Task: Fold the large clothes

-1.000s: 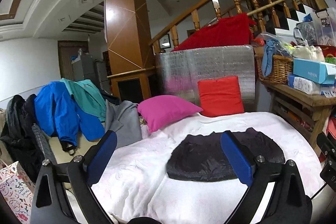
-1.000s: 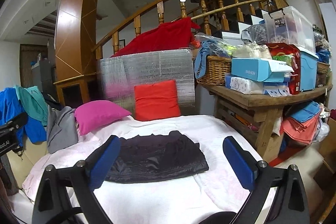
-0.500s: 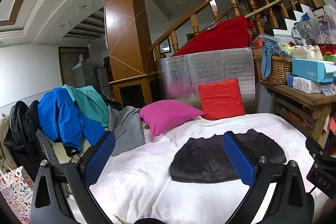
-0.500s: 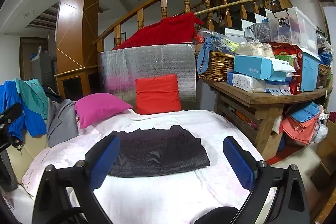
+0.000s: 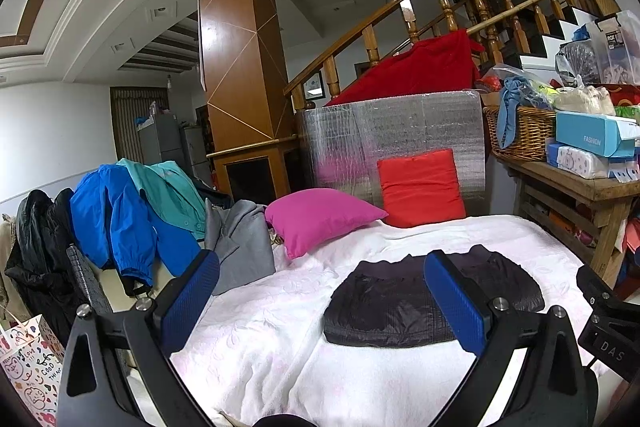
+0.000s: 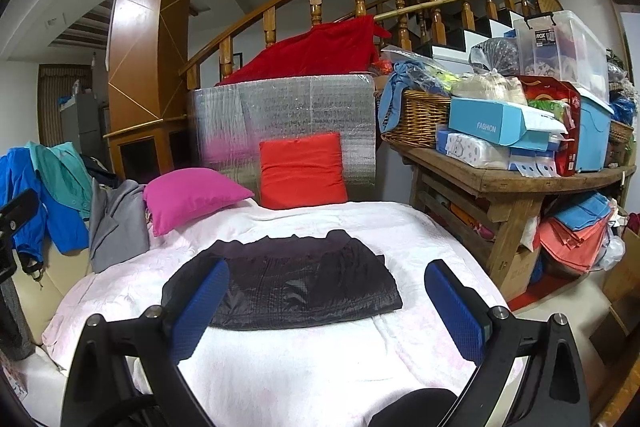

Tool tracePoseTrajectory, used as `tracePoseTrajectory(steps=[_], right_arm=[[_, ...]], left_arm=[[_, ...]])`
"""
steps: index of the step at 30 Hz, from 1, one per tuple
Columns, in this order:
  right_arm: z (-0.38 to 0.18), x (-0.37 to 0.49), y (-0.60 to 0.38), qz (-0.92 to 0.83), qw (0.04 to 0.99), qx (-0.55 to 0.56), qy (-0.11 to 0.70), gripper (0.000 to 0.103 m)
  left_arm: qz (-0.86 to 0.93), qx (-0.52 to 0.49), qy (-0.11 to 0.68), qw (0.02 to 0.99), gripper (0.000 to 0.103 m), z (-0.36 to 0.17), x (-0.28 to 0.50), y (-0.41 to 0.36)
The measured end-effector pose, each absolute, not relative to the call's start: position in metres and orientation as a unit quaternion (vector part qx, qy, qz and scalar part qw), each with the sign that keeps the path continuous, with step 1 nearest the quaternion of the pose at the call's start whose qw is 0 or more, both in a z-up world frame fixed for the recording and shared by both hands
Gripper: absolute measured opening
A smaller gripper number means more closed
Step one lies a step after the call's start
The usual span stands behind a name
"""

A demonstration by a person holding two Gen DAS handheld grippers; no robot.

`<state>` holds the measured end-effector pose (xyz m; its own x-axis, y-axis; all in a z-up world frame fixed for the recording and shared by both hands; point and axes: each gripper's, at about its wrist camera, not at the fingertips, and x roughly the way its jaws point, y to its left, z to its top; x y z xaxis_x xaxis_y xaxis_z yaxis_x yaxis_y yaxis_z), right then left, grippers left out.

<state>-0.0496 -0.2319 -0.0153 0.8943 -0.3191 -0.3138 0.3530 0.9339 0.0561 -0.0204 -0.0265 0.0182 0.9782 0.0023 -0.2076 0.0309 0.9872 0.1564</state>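
Note:
A dark folded jacket (image 5: 392, 303) lies flat on the white-pink bedspread (image 5: 272, 327); it also shows in the right wrist view (image 6: 296, 287) on the same bedspread (image 6: 320, 367). My left gripper (image 5: 320, 291) is open and empty, held above the near edge of the bed, left of the jacket. My right gripper (image 6: 326, 299) is open and empty, held above the bed just in front of the jacket. Neither touches the cloth.
A pink pillow (image 5: 320, 217) and a red pillow (image 5: 420, 187) lie at the head. Blue, teal, grey and black clothes (image 5: 120, 211) hang on a sofa at the left. A cluttered wooden table (image 6: 516, 183) stands at the right.
Both grippers have risen and drawn slightly back from the bed, staying open. The folded jacket has not moved.

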Motion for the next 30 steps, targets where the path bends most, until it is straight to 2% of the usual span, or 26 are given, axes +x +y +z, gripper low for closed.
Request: tracePoseTrajectory(steps=[30], right_arm=[[-0.018,-0.049,-0.222,-0.176,0.97,0.059,0.158,0.1]], left_arm=[[0.0,0.071,0.109,0.992,0.102,0.016,-0.022,-0.026]])
